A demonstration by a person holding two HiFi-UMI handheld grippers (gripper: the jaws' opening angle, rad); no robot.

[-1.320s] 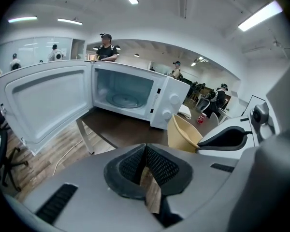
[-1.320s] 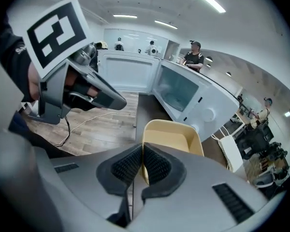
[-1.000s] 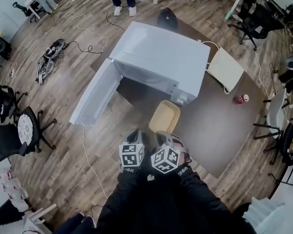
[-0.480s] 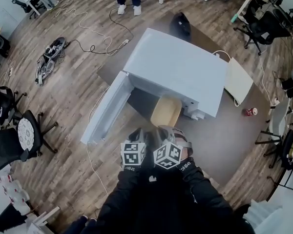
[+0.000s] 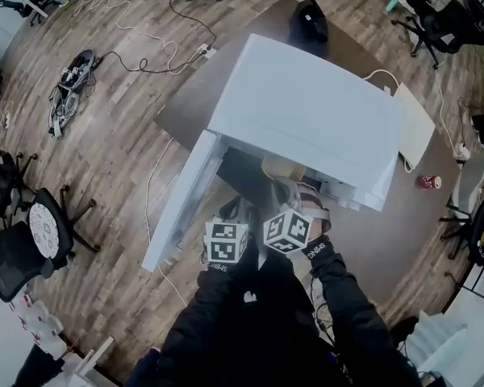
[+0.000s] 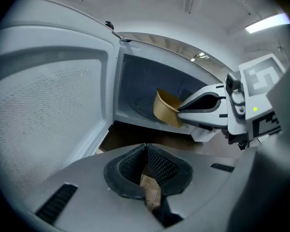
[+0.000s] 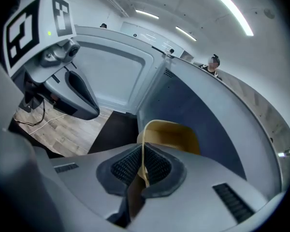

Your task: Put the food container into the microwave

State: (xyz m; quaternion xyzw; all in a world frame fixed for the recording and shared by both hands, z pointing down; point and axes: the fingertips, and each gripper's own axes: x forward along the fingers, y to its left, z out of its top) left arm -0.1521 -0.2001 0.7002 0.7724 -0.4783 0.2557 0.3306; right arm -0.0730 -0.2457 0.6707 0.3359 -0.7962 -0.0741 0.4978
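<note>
Scanning from the left, we see a chair (image 5: 16, 248) and cables (image 5: 68, 95) on the wood floor. Next comes the microwave (image 5: 315, 111), standing at the table's (image 5: 387, 232) left edge, with its door (image 5: 181, 200) swung wide open to the left, out over the floor.

The left gripper (image 6: 145, 151) hovers in front of the open cavity, just beside the door. Its jaws are closed, pads meeting. A tan patch shows in the slit below them, and we can't tell what it is.

The container (image 6: 164, 111), tan and empty, sits in the cavity's mouth, tilted, with its far end inside. We can't tell whether it touches the cavity floor.

The right gripper (image 7: 142, 166) is clamped on the container's near rim, with the thin wall pinched between its pads. It sits just beside the left gripper, at the opening's right side.

Further right on the table, a white board (image 5: 417, 127) lies near the microwave's right side. A red can (image 5: 430, 182) stands near the table's right edge.
</note>
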